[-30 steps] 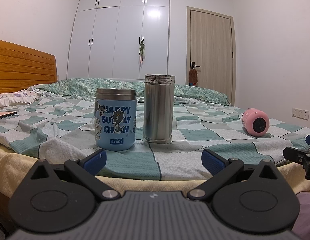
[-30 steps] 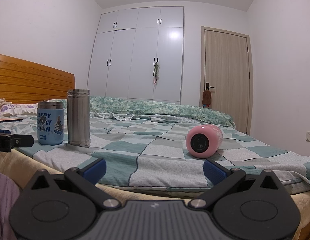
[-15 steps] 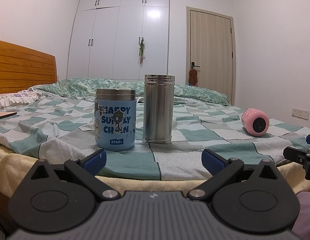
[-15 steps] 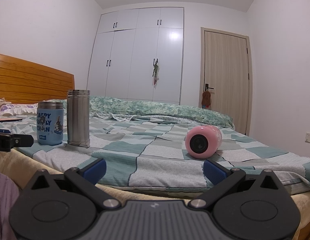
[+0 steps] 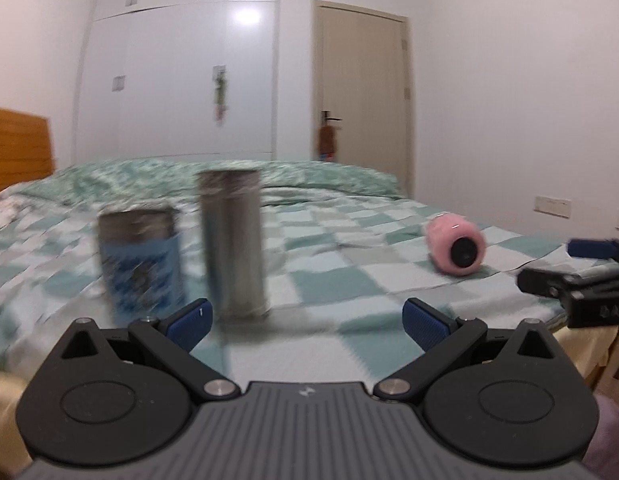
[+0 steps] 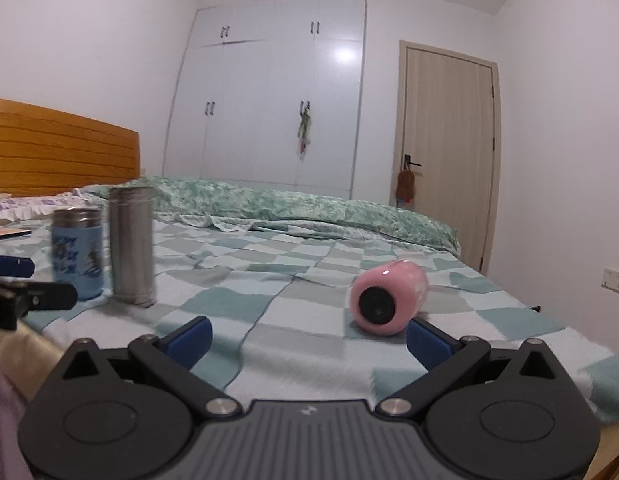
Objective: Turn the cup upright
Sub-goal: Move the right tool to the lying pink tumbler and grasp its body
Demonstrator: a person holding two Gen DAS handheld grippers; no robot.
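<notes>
A pink cup (image 6: 387,298) lies on its side on the checked bedspread, its dark mouth toward me. In the left wrist view it (image 5: 455,246) lies far right. My right gripper (image 6: 307,334) is open and empty, low over the bed; its right fingertip is just below and right of the cup, apart from it. My left gripper (image 5: 305,318) is open and empty, in front of the steel flask (image 5: 233,240) and the blue cup (image 5: 139,262), both upright. The right gripper's fingers (image 5: 565,276) show at the right edge of the left wrist view.
The bed (image 6: 269,308) has a green and white checked cover, with a wooden headboard (image 6: 61,148) at the left. The steel flask (image 6: 131,250) and blue cup (image 6: 75,254) stand near the bed's front left edge. A wardrobe and a door are behind.
Both grippers have moved up and forward over the bed. The pink cup now looks larger and closer to the right gripper. The left view is blurred from motion.
</notes>
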